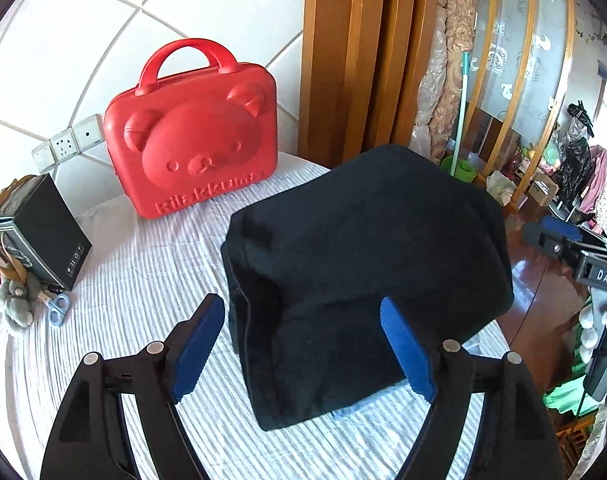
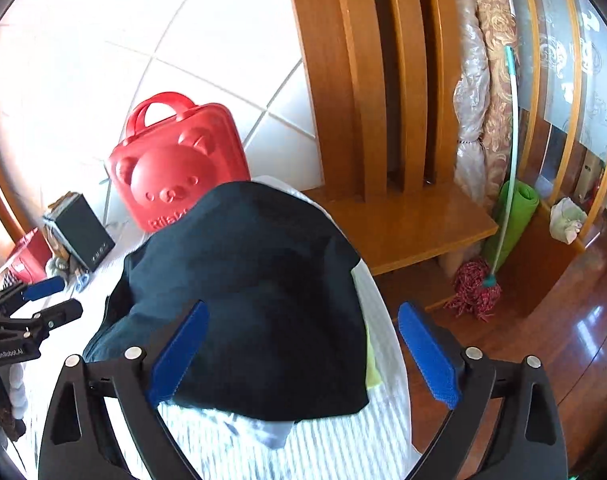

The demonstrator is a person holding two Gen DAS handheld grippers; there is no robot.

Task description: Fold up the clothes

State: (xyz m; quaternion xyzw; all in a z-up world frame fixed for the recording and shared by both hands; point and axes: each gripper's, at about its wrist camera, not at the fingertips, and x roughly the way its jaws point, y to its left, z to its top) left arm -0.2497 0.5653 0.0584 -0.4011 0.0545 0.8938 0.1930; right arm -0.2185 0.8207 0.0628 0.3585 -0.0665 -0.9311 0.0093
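Spreading wide at the bottom of each wrist view, the left gripper (image 1: 303, 344) and right gripper (image 2: 303, 354) hold nothing, jaws parted above the near edge of the folded black garment (image 1: 363, 260). That garment lies mid-frame on the white striped cloth (image 1: 143, 280) covering the worktop. Beyond it, toward the upper left, stand a red bear case (image 1: 191, 140) and a black box (image 1: 43, 232).
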